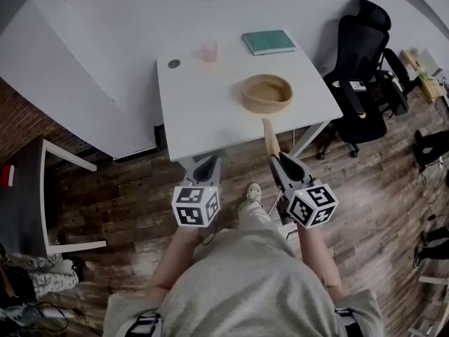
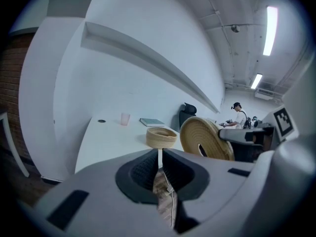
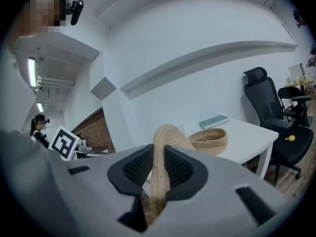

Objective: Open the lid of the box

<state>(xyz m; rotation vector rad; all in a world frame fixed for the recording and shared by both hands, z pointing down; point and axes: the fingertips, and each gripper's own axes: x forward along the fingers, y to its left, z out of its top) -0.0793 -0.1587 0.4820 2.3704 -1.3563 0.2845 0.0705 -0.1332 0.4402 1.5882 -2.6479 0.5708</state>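
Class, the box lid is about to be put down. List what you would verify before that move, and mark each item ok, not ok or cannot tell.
1. Lid is off the box: ok, the box stands open on the table.
2. Right gripper is shut on the lid's rim: ok.
3. Left gripper is shut with nothing between its jaws: ok.
4. Free table space in front of the box: ok.
5. Cup and book stand apart from the box: ok.
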